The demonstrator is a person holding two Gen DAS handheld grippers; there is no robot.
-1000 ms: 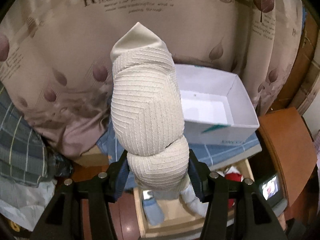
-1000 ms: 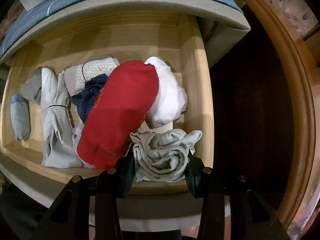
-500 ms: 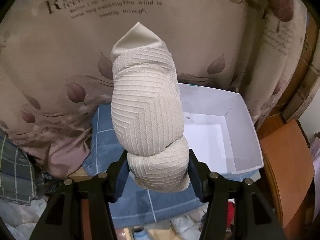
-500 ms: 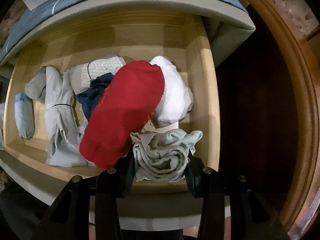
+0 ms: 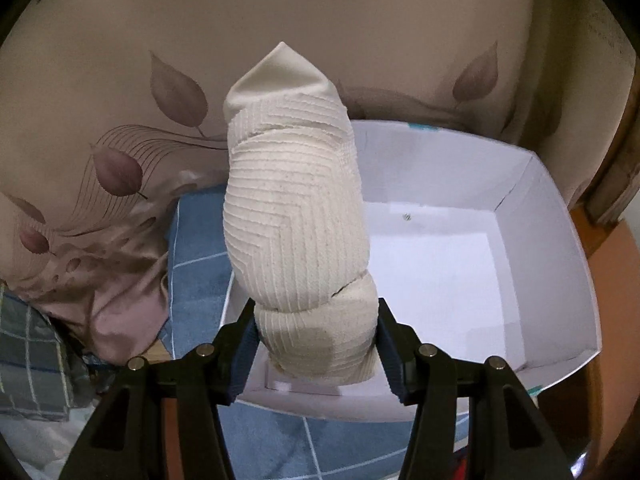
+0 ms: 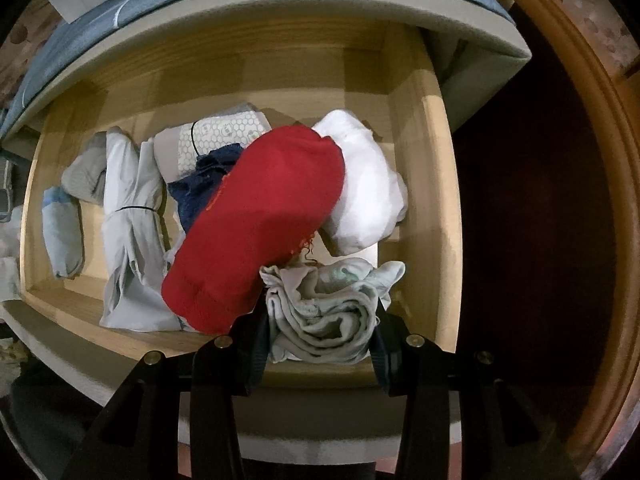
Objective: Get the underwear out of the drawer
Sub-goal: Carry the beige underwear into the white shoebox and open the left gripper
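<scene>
My left gripper (image 5: 316, 344) is shut on a rolled cream ribbed underwear (image 5: 294, 220), which stands up between the fingers over the near left corner of an open white box (image 5: 540, 280). In the right wrist view, my right gripper (image 6: 318, 320) points down into the open wooden drawer (image 6: 424, 184) and is shut on a pale grey-green rolled underwear (image 6: 328, 308) at the drawer's front right. A red roll (image 6: 260, 232) leans against it. A white bundle (image 6: 364, 188), a dark blue piece (image 6: 204, 180) and pale grey garments (image 6: 132, 216) lie around them.
The white box rests on a blue checked sheet (image 5: 200, 256). A beige leaf-print quilt (image 5: 120, 128) is piled behind and to the left. A wooden bed frame (image 6: 580, 160) curves along the drawer's right side, and the mattress edge (image 6: 280, 4) overhangs the drawer's back.
The left gripper has carried the cream roll forward and down toward the white box, which now fills the lower right of its view. The right gripper and the drawer's contents have stayed put.
</scene>
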